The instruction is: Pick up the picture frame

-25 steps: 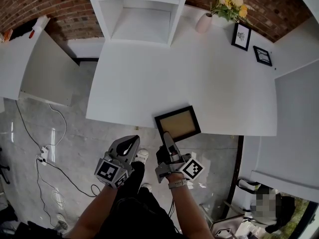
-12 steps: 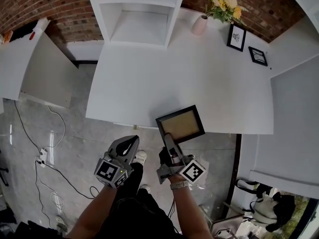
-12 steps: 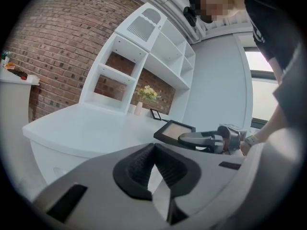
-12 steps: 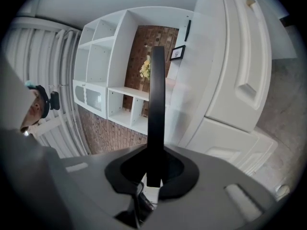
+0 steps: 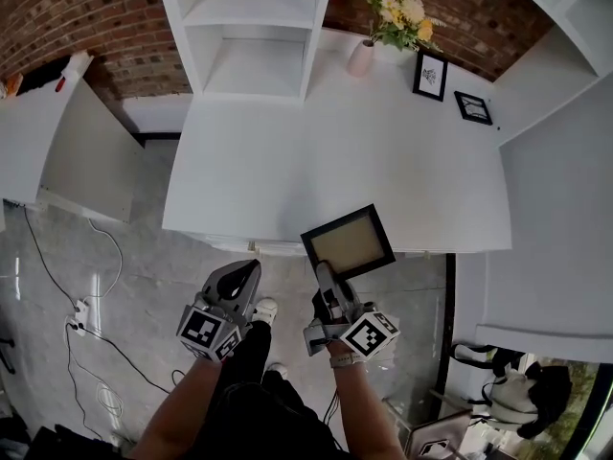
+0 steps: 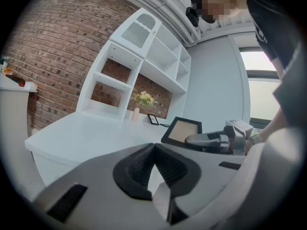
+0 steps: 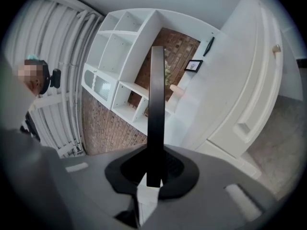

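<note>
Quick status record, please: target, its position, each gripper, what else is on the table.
target: picture frame, black rim, tan panel
position: tilted, overhanging the white table's near edge; contact with the table unclear
right gripper: shut on the frame's near edge, jaws just closed tighter
left gripper: shut, empty, off the table
also on table: flower vase; two small frames, far side

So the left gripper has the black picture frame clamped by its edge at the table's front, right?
No, the right gripper holds it: the right gripper view shows its jaws shut on the picture frame edge. The left gripper is empty. The rest stands.
</note>
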